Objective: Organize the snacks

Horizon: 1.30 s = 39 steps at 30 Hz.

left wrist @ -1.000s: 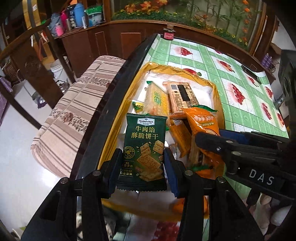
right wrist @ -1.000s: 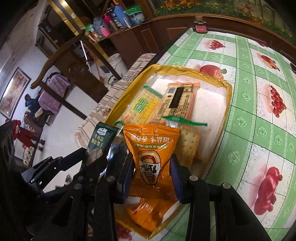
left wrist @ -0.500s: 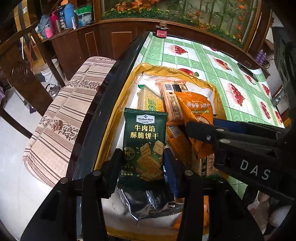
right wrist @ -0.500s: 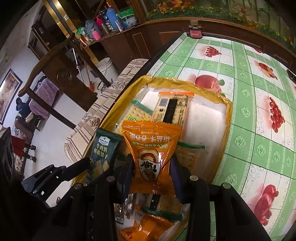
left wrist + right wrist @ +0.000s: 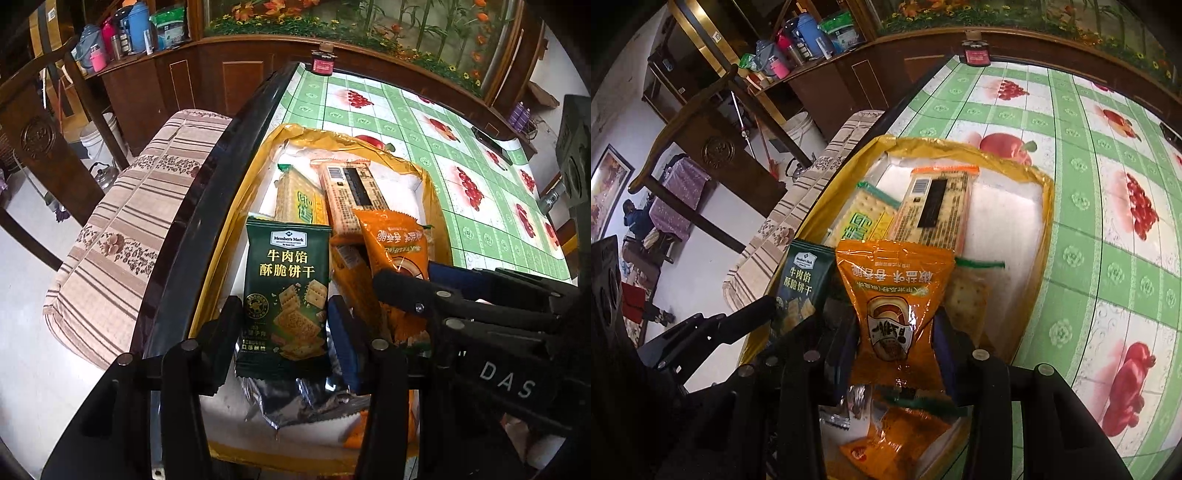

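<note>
green packet [image 5: 286,295]: glossy plastic film | tablecloth [image 5: 436,155]: smooth, shiny | cabinet [image 5: 155,92]: polished wood

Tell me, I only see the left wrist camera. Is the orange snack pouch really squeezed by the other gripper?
Observer: Yes. The right wrist view shows the right gripper pinching the orange plastic snack pouch at its waist.
Operator: What hides behind it?
Observer: A clear cracker pack with a green seal strip, lying in the yellow-lined tray.
Operator: Anyone else around?
Observer: A person in blue sits far off, left of your dark green biscuit packet.
</note>
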### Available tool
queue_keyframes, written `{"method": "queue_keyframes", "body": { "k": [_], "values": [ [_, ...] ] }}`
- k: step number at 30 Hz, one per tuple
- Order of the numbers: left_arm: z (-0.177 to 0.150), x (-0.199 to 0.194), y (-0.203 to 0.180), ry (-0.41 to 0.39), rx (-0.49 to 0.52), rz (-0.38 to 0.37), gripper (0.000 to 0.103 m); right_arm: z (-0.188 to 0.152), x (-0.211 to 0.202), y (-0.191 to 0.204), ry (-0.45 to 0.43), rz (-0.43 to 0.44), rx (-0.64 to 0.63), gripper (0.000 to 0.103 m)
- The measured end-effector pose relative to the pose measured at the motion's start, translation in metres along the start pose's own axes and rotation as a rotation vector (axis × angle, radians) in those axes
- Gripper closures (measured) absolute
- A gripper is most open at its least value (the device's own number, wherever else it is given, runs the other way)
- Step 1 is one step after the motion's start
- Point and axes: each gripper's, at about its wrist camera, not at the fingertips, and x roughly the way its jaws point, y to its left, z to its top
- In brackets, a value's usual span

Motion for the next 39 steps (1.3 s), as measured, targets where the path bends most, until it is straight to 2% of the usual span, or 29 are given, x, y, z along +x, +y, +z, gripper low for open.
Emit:
{"method": "queue_keyframes", "body": {
  "k": [7,13,16,20,24,28,30,36,39],
  "values": [
    [-0.013,-0.028,-0.002,-0.051,-0.037,0.07,0.052,-0.006,-0.009,-0.002,0.001,0.08,0.01,0.052],
    [-0.03,-0.062,-0.013,-0.122,-0.073,0.154,0.051,-0.018,-0.044,-0.005,-0.047,0.12,-0.024,0.048],
    [-0.039,-0.078,-0.023,-0.156,-0.087,0.19,0.042,-0.031,-0.065,-0.01,-0.061,0.136,-0.036,0.048],
    [-0.054,-0.105,-0.039,-0.221,-0.106,0.251,0.039,-0.051,-0.088,-0.016,-0.073,0.146,-0.053,0.047],
    [-0.068,-0.133,-0.052,-0.286,-0.125,0.281,0.029,-0.072,-0.11,-0.02,-0.085,0.149,-0.075,0.046],
    [-0.083,-0.163,-0.061,-0.357,-0.142,0.309,0.028,-0.093,-0.134,-0.02,-0.109,0.149,-0.106,0.046],
    [-0.09,-0.179,-0.066,-0.394,-0.153,0.327,0.024,-0.105,-0.15,-0.018,-0.13,0.15,-0.128,0.046],
    [-0.111,-0.237,-0.081,-0.569,-0.182,0.472,0.018,-0.133,-0.194,-0.007,-0.22,0.142,-0.196,0.041],
    [-0.124,-0.266,-0.09,-0.657,-0.193,0.583,0.012,-0.145,-0.212,-0.002,-0.26,0.145,-0.228,0.039]
  ]
}}
